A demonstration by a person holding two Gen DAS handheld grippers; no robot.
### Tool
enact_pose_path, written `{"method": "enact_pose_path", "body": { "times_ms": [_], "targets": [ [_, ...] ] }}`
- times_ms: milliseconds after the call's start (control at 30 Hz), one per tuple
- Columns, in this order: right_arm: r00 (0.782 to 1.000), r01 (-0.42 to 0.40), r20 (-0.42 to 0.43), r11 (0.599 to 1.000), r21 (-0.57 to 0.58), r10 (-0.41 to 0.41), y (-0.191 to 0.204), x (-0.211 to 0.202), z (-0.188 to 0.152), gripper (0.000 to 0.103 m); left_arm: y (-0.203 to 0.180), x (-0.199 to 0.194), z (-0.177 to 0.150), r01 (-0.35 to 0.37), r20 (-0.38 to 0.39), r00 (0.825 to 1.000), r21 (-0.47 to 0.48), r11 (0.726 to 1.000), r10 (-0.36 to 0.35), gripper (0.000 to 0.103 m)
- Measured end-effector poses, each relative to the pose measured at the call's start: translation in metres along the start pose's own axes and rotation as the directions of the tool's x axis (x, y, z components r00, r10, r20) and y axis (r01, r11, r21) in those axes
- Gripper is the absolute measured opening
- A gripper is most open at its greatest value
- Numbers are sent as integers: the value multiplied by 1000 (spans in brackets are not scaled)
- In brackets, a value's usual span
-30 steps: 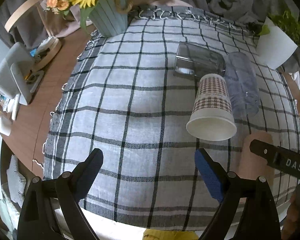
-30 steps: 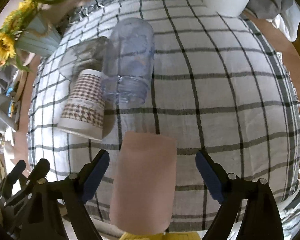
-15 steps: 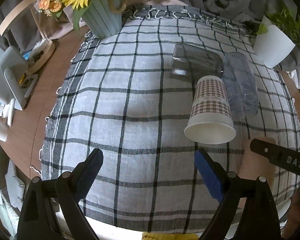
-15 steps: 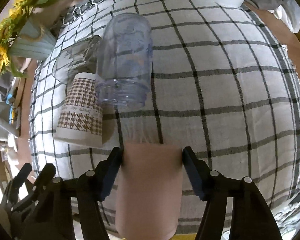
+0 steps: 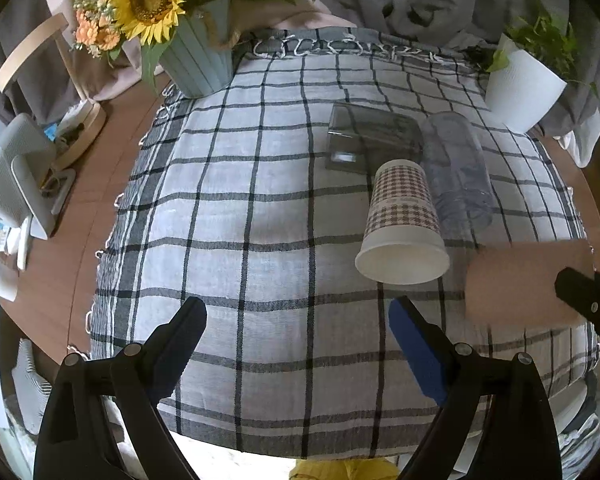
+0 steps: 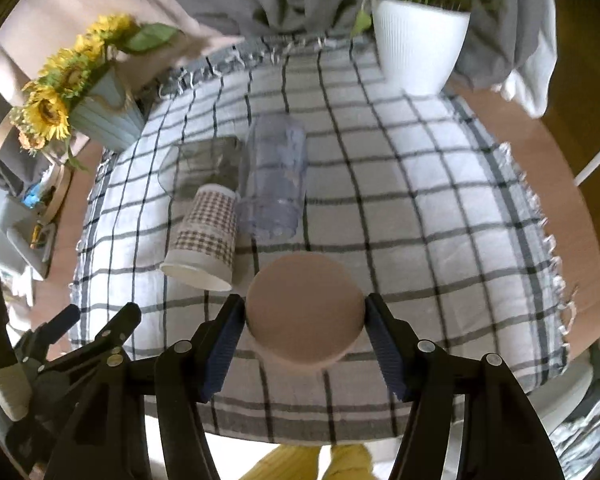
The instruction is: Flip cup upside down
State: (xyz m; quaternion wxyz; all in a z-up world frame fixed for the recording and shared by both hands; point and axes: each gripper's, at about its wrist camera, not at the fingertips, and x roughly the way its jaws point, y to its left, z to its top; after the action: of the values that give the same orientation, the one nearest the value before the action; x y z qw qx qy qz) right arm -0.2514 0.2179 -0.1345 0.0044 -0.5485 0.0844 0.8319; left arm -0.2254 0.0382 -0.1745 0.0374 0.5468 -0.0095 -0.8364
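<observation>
My right gripper (image 6: 305, 316) is shut on a plain pink cup (image 6: 303, 312) and holds it above the checked cloth (image 6: 420, 200), its flat round bottom facing the camera. The pink cup also shows at the right edge of the left wrist view (image 5: 528, 280), with a right finger across it. My left gripper (image 5: 296, 328) is open and empty over the near part of the cloth (image 5: 240, 220). A paper cup with a brown check pattern (image 5: 402, 224) (image 6: 206, 236) lies on its side, mouth toward me.
A clear plastic cup (image 5: 456, 168) (image 6: 274, 184) and a grey clear box (image 5: 368, 136) lie beside the paper cup. A sunflower vase (image 5: 198, 52) stands far left, a white plant pot (image 5: 520, 88) far right. A wooden table (image 5: 80, 208) carries clutter on the left.
My right gripper closed on the pink cup, lifted it off the cloth and turned it so its bottom faces the camera. My left gripper stayed open and drew back slightly.
</observation>
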Motion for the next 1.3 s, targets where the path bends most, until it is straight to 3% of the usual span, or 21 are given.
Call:
{"method": "enact_pose_path", "body": {
  "times_ms": [667, 900, 1300],
  "targets": [
    [994, 106, 45, 994, -34, -105, 11, 0, 2, 60, 2, 2, -1, 10, 2, 1000, 6, 1000, -10, 94],
    [993, 116, 6, 992, -38, -116, 14, 16, 0, 60, 4, 6, 2, 9, -1, 1000, 21, 1000, -9, 94],
    [989, 148, 20, 987, -59, -147, 20, 18, -4, 61, 4, 12, 7, 27, -5, 1000, 48, 998, -27, 94]
  ]
}}
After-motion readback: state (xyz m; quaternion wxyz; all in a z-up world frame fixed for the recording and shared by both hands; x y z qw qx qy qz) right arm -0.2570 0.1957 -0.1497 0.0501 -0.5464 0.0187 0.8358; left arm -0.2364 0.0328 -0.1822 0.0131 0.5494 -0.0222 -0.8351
